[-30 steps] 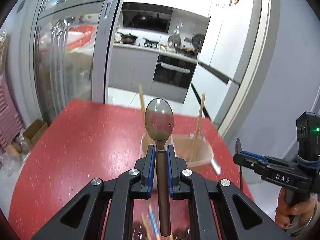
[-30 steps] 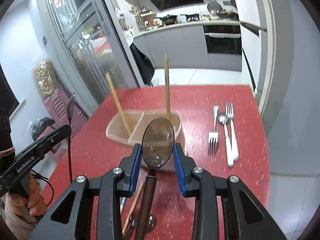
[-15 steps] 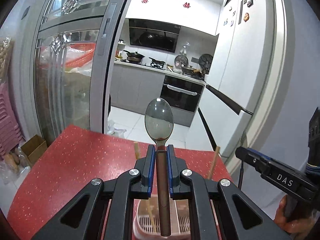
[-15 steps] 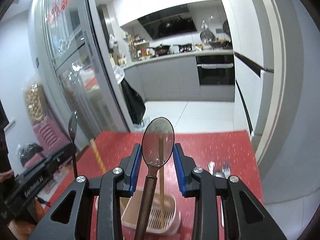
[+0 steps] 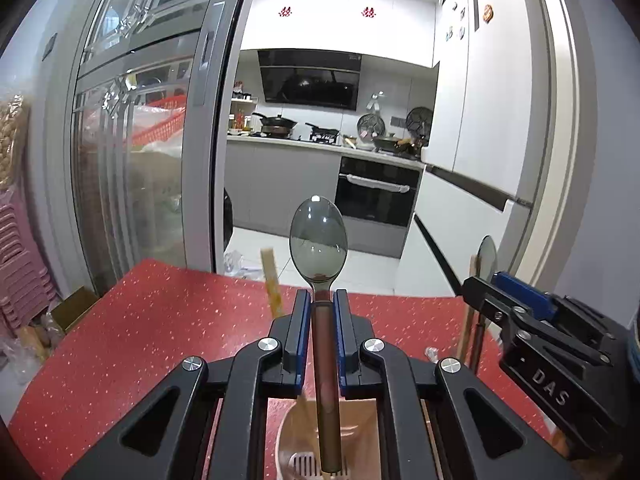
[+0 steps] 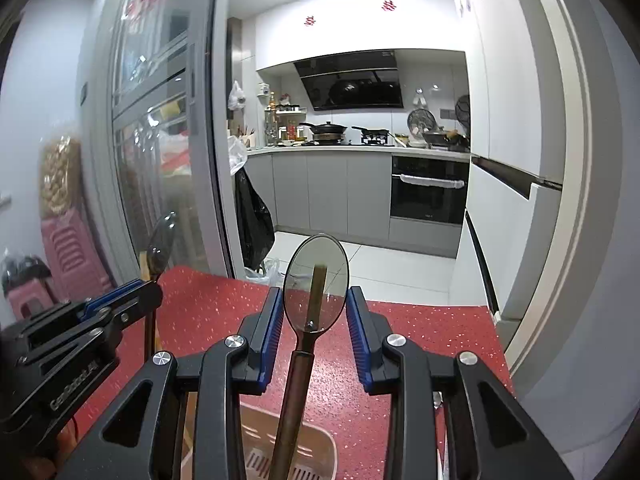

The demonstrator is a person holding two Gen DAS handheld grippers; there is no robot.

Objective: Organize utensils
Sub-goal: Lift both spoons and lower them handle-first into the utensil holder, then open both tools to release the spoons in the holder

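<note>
My left gripper (image 5: 322,312) is shut on the neck of a dark translucent spoon (image 5: 318,236), bowl up, handle hanging into the pink utensil holder (image 5: 288,436) below. My right gripper (image 6: 314,316) has its jaws wide apart, with a second dark spoon (image 6: 316,276) standing between them, bowl up; I cannot tell whether the pads touch it. Its handle reaches down to the holder (image 6: 316,452). Wooden chopsticks (image 5: 272,284) stand in the holder. Each gripper shows in the other's view: the right one (image 5: 484,300), the left one (image 6: 148,292).
The red speckled table (image 5: 160,320) runs to a far edge facing the kitchen. A glass sliding door (image 5: 132,160) is at the left, a white fridge (image 5: 492,140) at the right. A fork end (image 6: 437,400) lies on the table at the right.
Both grippers have tilted further upright and come down over the holder. The table has dropped lower in both views, and the holder sits under the fingers.
</note>
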